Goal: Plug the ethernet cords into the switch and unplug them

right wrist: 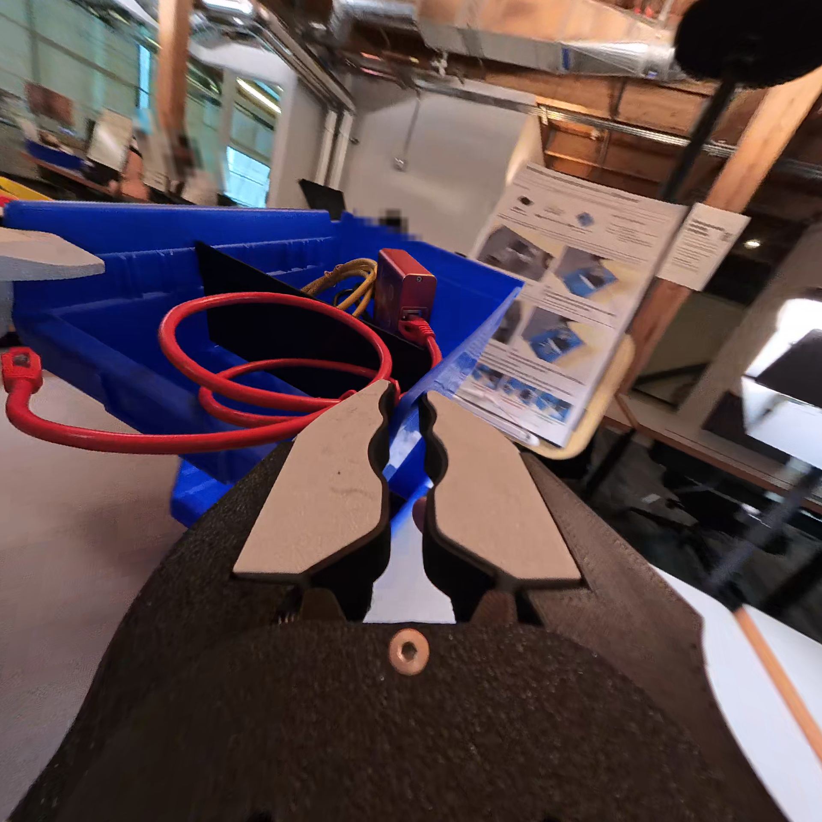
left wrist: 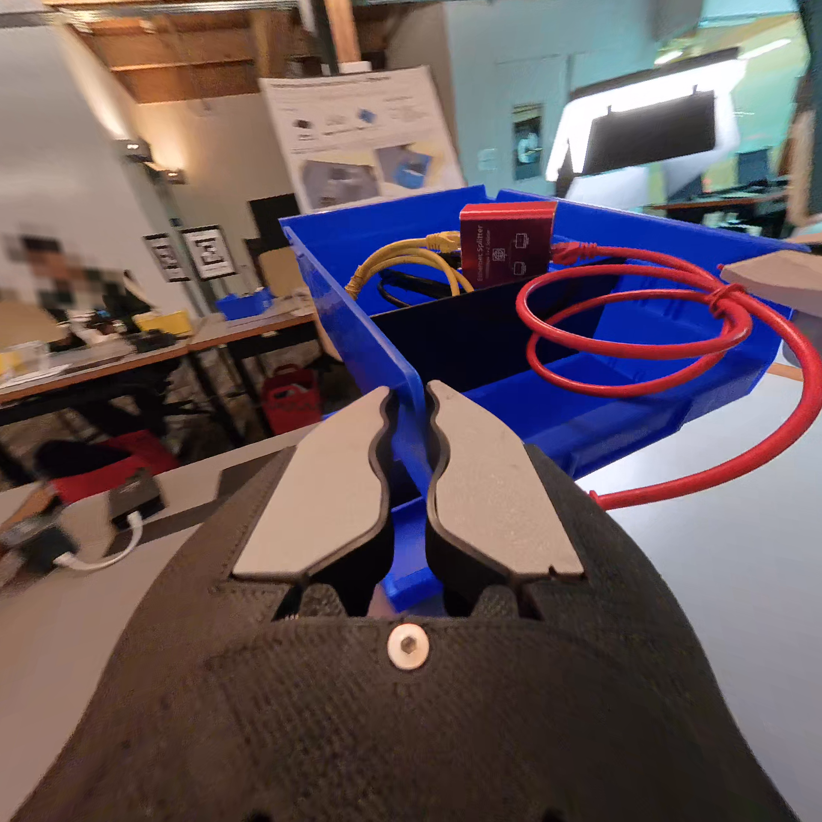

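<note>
A blue bin (left wrist: 356, 338) with a black divider (left wrist: 467, 333) holds a red switch (left wrist: 507, 249) standing on end. A yellow cord (left wrist: 400, 258) is plugged into one side of the switch and a red cord (left wrist: 723, 300) into the other. My left gripper (left wrist: 409, 391) is shut on the bin's left wall. My right gripper (right wrist: 407, 393) is shut on the bin's (right wrist: 133, 231) right wall. In the right wrist view the switch (right wrist: 402, 289) shows the red cord (right wrist: 133, 439) coiling out over the bin's front. Its free plug (right wrist: 20, 364) is above the table.
The bin is on a white table (left wrist: 711, 578). A printed poster board (right wrist: 569, 289) stands just behind the bin. A black stand pole (right wrist: 694, 142) rises at the right. Desks with clutter (left wrist: 111, 347) fill the room beyond the table's edge.
</note>
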Tool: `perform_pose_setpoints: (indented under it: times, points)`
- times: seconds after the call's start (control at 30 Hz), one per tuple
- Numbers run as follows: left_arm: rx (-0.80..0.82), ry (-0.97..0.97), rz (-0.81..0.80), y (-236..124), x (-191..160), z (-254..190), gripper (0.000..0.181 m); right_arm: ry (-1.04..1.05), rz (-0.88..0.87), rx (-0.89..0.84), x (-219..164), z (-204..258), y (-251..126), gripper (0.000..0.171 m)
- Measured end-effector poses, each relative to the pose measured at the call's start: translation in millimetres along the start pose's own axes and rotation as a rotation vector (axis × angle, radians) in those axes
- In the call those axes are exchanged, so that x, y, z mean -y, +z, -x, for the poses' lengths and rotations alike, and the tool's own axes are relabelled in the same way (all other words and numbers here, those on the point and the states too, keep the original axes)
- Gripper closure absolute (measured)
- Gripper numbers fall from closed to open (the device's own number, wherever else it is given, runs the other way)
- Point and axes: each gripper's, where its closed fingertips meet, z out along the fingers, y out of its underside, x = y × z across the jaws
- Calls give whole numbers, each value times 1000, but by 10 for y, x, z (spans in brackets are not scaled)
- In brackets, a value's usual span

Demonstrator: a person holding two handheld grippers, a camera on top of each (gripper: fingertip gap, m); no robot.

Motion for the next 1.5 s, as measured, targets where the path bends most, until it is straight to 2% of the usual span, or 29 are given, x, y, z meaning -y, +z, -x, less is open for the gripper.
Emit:
perform_pose_setpoints:
  times: [0.17,0.33,0.5,0.7,0.93,1.07,1.17,1.23,1.33,1.37,1.47,1.5]
  points:
    - [181,-38,8,-410,-148,879,172,64,-27,134,5,836,627,162]
    - [307,-53,66,-728,-449,1509,173,116,34,282,-257,1613,1055,160]
    - [329,-118,147,-810,-1005,1844,173,165,118,366,-618,2072,1262,159]
    - [301,-176,233,-765,-1660,1992,174,152,230,419,-1148,2397,1307,156]
    - [290,-226,214,-660,-2075,2009,172,134,337,472,-1494,2506,1310,154]
    - [181,-208,335,-573,-2221,1887,150,150,344,484,-1456,2387,1233,154]
    - [188,-79,361,-595,-2110,1888,143,158,340,503,-1361,2217,1128,147]
    - [128,-1,380,-586,-1998,1797,142,145,369,519,-1362,2064,1074,140]
    - [-43,72,474,-540,-1964,1547,140,63,503,565,-1581,1877,1011,120]
    - [-78,110,524,-530,-1994,1500,134,30,552,579,-1679,1829,992,112]
    - [-112,289,675,-521,-2060,1489,128,-101,660,617,-1933,1718,929,104]
    - [-126,350,692,-511,-2037,1472,133,-150,684,625,-2002,1692,920,103]
